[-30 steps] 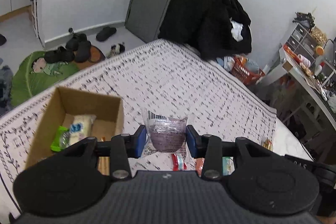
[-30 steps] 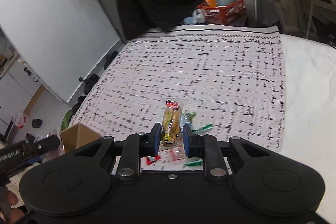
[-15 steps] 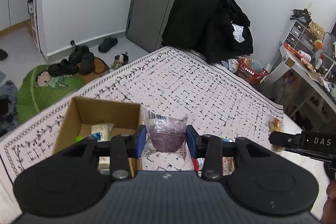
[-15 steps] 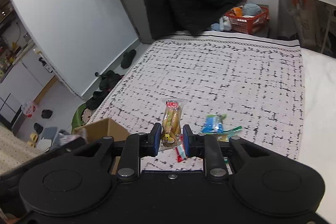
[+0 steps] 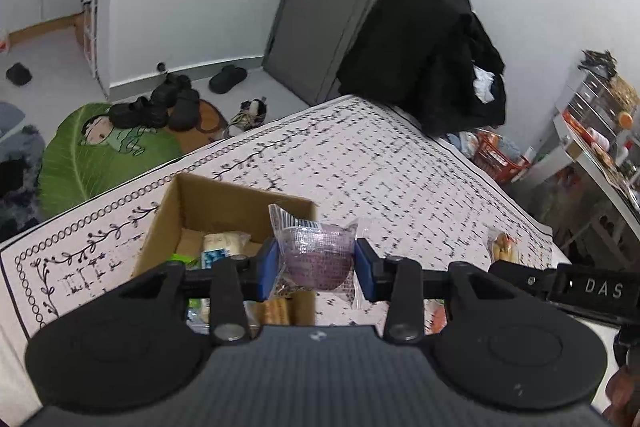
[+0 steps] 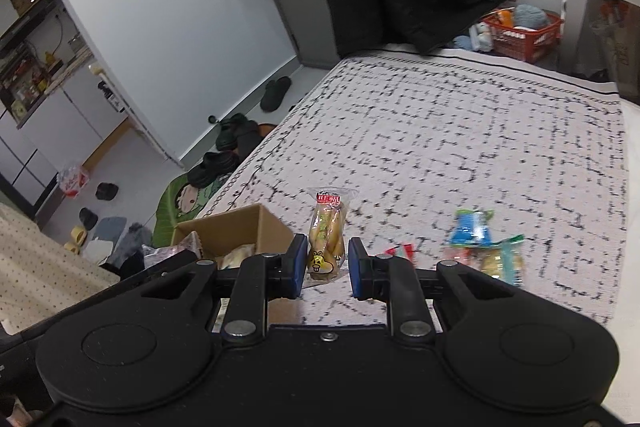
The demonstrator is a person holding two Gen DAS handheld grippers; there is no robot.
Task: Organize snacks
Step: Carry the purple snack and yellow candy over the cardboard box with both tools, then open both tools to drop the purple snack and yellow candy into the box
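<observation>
The open brown cardboard box (image 5: 224, 211) lies at about ten o'clock from the left gripper (image 5: 316, 263), its near right corner just under the fingers, so the left gripper is the nearer of the two to the drop. Its blue-padded fingers (image 5: 267, 267) are closed on a clear plastic packet with a round purple snack (image 5: 316, 255), pinched across its width, the crimped top standing up toward twelve o'clock. The gripper looks forward and down over the patterned bed cover (image 5: 360, 167); a white packet (image 5: 224, 245) already lies inside the box.

In the right wrist view the same box (image 6: 240, 227) sits at about ten o'clock from the right gripper (image 6: 323, 263), farther off. Its fingers (image 6: 296, 265) hold a slim clear packet of yellow snack (image 6: 326, 235) by its lower end, long axis upright toward twelve o'clock. A small heap of loose wrapped snacks (image 6: 480, 247) waits on the bed at two o'clock.

Judged from this, a short carry to ten o'clock would bring the purple packet over the box opening
</observation>
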